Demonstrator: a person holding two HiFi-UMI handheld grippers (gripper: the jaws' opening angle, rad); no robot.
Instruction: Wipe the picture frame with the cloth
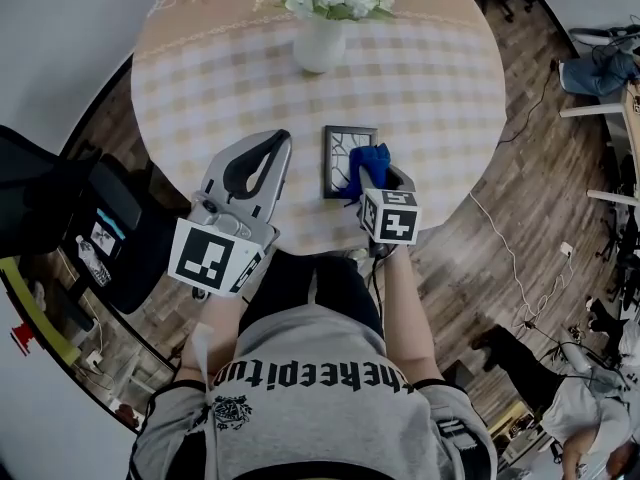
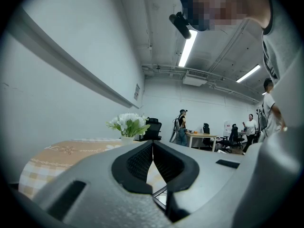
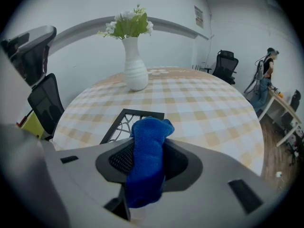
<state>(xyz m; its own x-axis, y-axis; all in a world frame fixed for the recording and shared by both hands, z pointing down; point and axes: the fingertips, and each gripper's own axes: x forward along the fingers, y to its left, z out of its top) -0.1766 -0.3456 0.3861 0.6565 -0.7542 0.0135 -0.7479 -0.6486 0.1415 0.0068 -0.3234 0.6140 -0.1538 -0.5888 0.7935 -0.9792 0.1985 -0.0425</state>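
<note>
Right gripper (image 3: 147, 148) is clenched on the blue cloth (image 3: 151, 127), wad sticking out past the tips. The cloth sits over the near right part of the picture frame (image 1: 338, 156); contact can't be confirmed. The frame lies flat on the checked table (image 1: 440, 88), near side, centre. Left gripper (image 2: 153, 145) has its jaws pressed together on nothing and is just left of the frame, raised. A vase (image 1: 320, 43) of white flowers stands on the far side.

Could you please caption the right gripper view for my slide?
Right gripper grips a blue cloth; picture frame and flower vase beyond.
</note>
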